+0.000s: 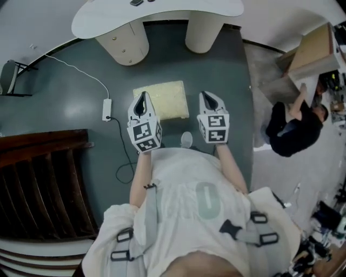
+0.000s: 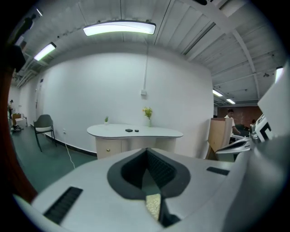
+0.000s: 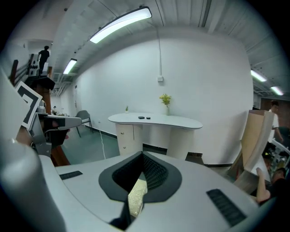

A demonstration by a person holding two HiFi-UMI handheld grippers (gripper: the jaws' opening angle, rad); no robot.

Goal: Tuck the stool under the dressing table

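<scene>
The stool (image 1: pixel 161 100) stands on the floor in front of the dressing table (image 1: pixel 157 13), not yet under its worktop, roughly facing the gap between the two pedestals. Both the left claw (image 1: pixel 142 99) and the right claw (image 1: pixel 207 99) are closed and empty. They are at the stool's two corners farthest from the dressing table, and whether they touch it I cannot tell. The cream seat looks padded and soft, so it would likely give under pressure. The stool seems light enough to slide on the smooth floor, though an uneven push could skew it. The firm rim of the far edge, taken evenly by both claws, looks like the best place to push.
</scene>
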